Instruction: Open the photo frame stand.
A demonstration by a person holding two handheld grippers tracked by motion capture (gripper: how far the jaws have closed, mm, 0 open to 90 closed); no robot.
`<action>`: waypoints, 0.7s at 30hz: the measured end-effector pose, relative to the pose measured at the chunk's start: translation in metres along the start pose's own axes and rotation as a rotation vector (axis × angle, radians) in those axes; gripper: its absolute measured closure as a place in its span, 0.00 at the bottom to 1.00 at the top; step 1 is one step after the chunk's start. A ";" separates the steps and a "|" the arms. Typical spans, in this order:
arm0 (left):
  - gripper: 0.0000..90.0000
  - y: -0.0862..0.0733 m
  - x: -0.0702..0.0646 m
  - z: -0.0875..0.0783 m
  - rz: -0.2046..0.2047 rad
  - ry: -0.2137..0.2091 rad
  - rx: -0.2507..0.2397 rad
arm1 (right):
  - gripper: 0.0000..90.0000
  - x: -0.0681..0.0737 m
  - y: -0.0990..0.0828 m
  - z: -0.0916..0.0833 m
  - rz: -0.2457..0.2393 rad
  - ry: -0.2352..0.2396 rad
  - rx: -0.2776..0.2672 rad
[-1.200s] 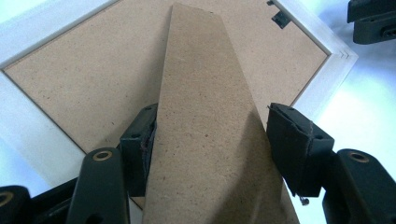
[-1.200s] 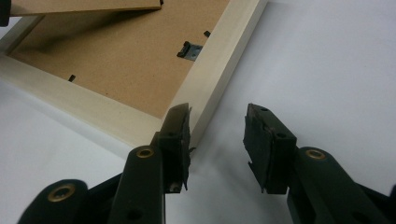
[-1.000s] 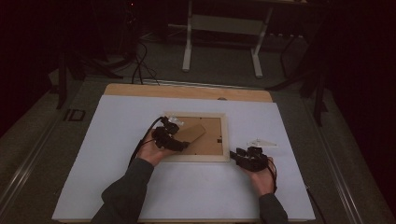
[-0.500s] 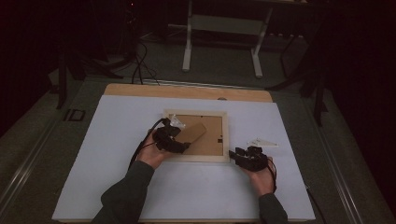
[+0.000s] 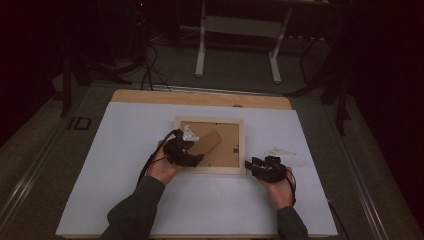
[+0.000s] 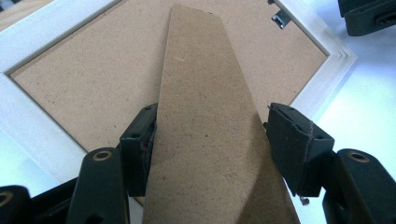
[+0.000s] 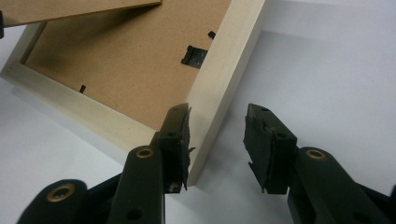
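Left tool (image 6: 210, 140) grips the cardboard easel stand (image 6: 210, 116), whose long axis runs toward 2 o'clock over the picture frame (image 5: 210, 167); right tool (image 7: 217, 135) half-open, straddling the frame's corner.

Frame (image 6: 37, 135) — pale, matt painted wood; its backing board (image 6: 93, 79) and stand (image 6: 205, 140) — rough brown fibreboard; worktop (image 5: 125, 150) matt white.

Your left gripper (image 5: 192, 159) straddles the easel stand (image 6: 205, 126), which lies on the picture frame's backing board (image 6: 88, 79) ahead of it. Your right gripper (image 5: 248, 165) sits at the picture frame (image 5: 210, 167)'s near right corner, its hanger clip (image 7: 194, 56) just ahead.
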State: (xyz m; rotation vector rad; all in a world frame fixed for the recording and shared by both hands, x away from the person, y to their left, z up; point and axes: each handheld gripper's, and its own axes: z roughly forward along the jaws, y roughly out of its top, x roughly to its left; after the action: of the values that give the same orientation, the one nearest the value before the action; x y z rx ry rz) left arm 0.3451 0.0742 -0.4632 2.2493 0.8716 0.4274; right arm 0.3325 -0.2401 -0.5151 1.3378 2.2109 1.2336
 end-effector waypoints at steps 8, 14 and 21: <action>0.44 -0.004 -0.007 -0.004 0.020 0.027 -0.028 | 0.66 0.003 0.004 0.001 -0.025 -0.007 0.009; 0.44 -0.007 -0.010 -0.005 0.024 0.036 -0.045 | 0.66 0.004 0.012 0.000 -0.047 -0.013 0.006; 0.44 -0.009 -0.013 -0.006 0.028 0.050 -0.059 | 0.67 -0.001 0.026 0.003 -0.077 -0.037 0.039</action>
State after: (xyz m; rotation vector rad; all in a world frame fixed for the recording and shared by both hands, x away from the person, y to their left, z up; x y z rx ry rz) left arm 0.3280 0.0728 -0.4662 2.2077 0.8433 0.5180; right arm 0.3500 -0.2340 -0.4961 1.2670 2.2489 1.1353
